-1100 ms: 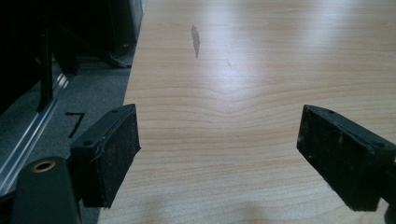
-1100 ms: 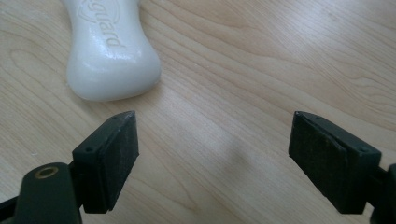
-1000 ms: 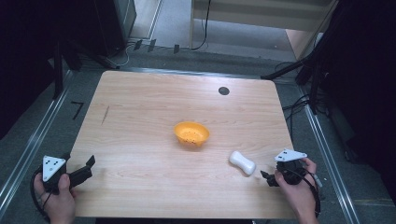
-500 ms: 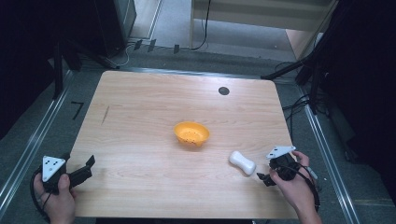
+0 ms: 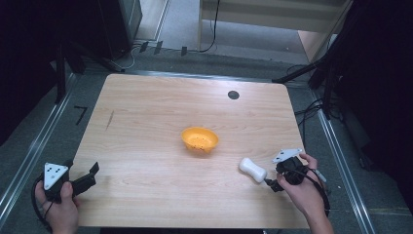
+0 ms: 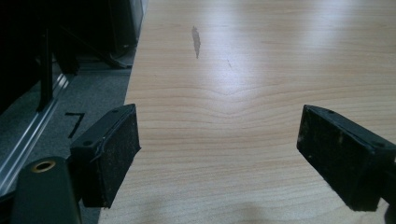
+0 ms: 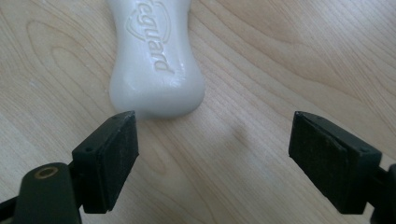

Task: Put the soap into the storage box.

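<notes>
High view: white soap bar [image 5: 253, 169] lies on wood surface [image 5: 146, 122], just left of right tool [image 5: 271, 184]; orange bowl [image 5: 199, 139] mid-surface; left tool [image 5: 92, 171] at near-left edge.
Left gripper view: jaws spread, nothing btwn.
Right gripper view: jaws spread, soap just ahead.

1. The tabletop [image 5: 146, 122] is light wood with rounded corners and a visible grain.
2. An orange bowl [image 5: 199, 139] sits near its middle, open side up, with small dark specks inside.
3. A white bar of soap [image 5: 253, 169] lies to the right of the bowl and nearer the near edge, apart from it; the right gripper view shows raised lettering on its top [image 7: 156, 56].
4. A small round black disc [image 5: 233, 94] lies flat near the far edge, right of centre.
5. A short dark streak [image 5: 111, 119] marks the wood on the left side.
</notes>
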The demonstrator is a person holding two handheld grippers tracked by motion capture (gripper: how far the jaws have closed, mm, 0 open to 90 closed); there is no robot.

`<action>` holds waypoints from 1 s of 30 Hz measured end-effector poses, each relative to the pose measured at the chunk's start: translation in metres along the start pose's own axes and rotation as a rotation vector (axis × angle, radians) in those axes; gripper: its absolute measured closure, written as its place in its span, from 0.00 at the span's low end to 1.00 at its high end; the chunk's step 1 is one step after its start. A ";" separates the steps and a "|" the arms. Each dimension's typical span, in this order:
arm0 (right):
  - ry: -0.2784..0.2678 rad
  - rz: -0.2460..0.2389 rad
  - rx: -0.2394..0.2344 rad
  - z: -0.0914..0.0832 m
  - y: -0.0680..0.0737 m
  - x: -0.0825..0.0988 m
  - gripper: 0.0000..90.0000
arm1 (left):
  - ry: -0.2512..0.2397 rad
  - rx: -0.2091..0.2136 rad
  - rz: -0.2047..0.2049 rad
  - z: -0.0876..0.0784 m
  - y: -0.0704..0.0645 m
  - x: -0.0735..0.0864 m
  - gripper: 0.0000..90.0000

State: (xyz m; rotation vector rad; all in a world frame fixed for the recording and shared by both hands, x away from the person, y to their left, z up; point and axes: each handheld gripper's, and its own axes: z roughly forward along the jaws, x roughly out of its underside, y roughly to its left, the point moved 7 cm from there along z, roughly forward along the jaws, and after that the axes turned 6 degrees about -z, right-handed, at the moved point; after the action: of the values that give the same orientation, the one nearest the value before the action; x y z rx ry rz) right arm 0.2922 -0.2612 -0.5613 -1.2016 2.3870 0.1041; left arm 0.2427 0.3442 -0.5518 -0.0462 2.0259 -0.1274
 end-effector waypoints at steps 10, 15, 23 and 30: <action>0.021 -0.011 -0.021 0.004 0.004 -0.007 0.19 | -0.001 0.001 -0.001 0.000 0.000 0.000 0.15; 0.030 -0.026 -0.026 0.007 0.006 -0.012 0.17 | 0.002 0.000 -0.001 0.000 0.000 0.000 0.15; 0.039 -0.038 -0.037 0.011 0.010 -0.018 0.16 | 0.003 0.004 0.004 0.000 0.000 0.000 0.15; 0.044 -0.043 -0.051 0.015 0.013 -0.023 0.16 | 0.005 0.003 0.005 0.000 0.000 0.000 0.15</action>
State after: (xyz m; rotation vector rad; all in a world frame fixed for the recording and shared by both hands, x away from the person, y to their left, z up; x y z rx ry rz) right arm 0.2994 -0.2321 -0.5665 -1.2909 2.4079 0.1266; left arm 0.2430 0.3437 -0.5521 -0.0385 2.0308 -0.1271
